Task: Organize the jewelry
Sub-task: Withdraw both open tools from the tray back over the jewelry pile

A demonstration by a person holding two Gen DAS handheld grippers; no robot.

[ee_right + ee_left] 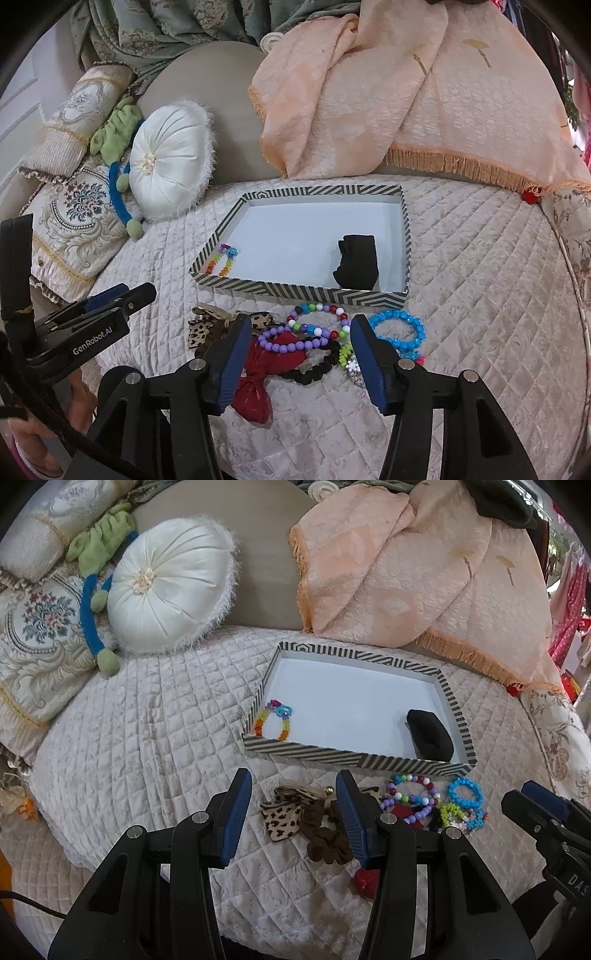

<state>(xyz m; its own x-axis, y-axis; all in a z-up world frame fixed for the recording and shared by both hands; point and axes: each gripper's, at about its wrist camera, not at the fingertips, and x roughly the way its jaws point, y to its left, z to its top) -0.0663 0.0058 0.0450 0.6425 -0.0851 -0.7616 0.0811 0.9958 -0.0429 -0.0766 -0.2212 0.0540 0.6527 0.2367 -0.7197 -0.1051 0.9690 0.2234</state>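
A striped tray (332, 754) (295, 291) lies on the quilted cover. Inside it are a rainbow bead bracelet (275, 720) (223, 258) at the left and a black fabric piece (430, 738) (358, 262) at the right. In front of the tray sits a pile: a leopard bow (280, 819), a brown scrunchie (325, 834), a multicolour bead bracelet (317, 321), a blue bead bracelet (399, 328), a red bow (266, 369) and a black scrunchie (317, 365). My left gripper (291, 794) hangs open above the leopard bow and holds nothing. Over the bracelets and red bow my right gripper (301, 332) is open and empty.
A round white cushion (166, 590), embroidered pillows (40, 627) and a green plush toy (103, 550) lie at the back left. A peach fringed throw (406, 110) drapes behind the tray. Bare quilt (129, 738) spreads to the left of the pile.
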